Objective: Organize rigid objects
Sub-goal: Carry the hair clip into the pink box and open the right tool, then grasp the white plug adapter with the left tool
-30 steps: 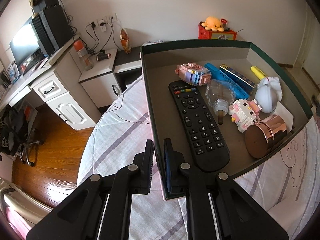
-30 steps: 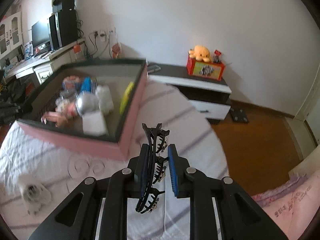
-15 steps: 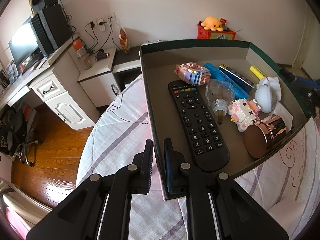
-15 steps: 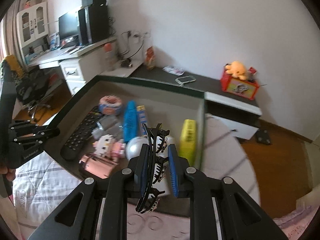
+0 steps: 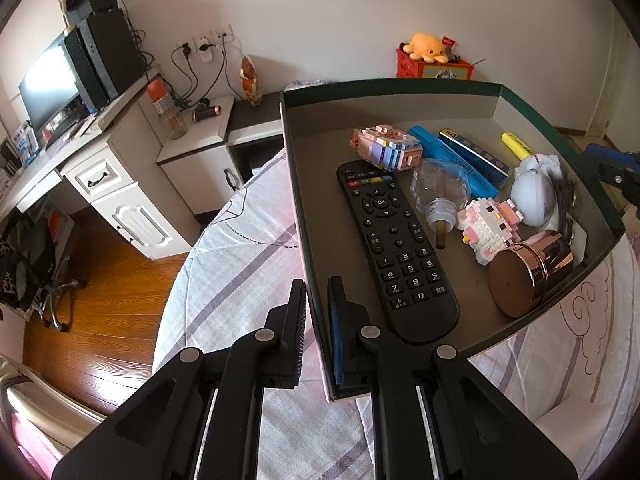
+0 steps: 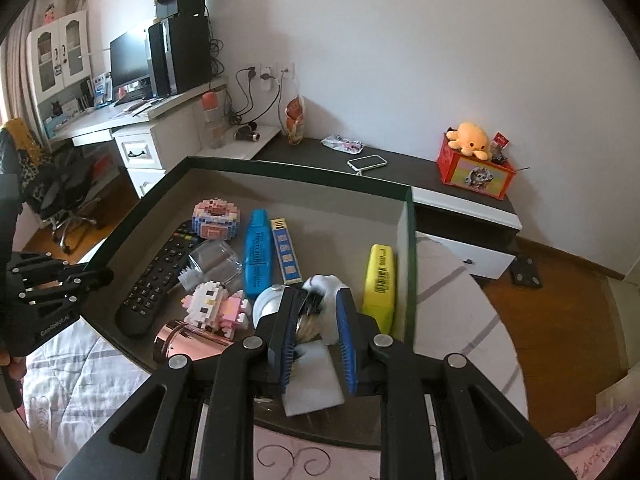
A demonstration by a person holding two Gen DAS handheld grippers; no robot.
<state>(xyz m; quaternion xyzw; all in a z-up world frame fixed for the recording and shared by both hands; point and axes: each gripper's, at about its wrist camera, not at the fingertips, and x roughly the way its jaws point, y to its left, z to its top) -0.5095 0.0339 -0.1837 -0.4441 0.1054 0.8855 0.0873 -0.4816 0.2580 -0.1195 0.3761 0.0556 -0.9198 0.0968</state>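
A shallow dark-rimmed box (image 5: 392,86) lies on the bed. My left gripper (image 5: 317,312) is shut on its near left wall. In the box lie a black remote (image 5: 396,248), a pink block figure (image 5: 384,148), a white block cat (image 5: 486,228), a glass bottle (image 5: 440,192) and a rose-gold jar (image 5: 528,272). My right gripper (image 6: 318,298) hangs over the box's right end (image 6: 404,240) with its jaws opening. A black hair clip (image 6: 310,307) sits loose and blurred between them, by the left finger. It shows dark beside a white round object (image 5: 534,196).
A blue highlighter (image 6: 256,256), a blue-and-gold case (image 6: 286,256) and a yellow highlighter (image 6: 380,280) also lie in the box. A white pad (image 6: 316,380) sits under my right fingers. Desk, low cabinet and wooden floor ring the striped bed.
The right gripper swung from beside the box to over its right end, and its jaws have parted from the hair clip. The left gripper has kept still on the wall.
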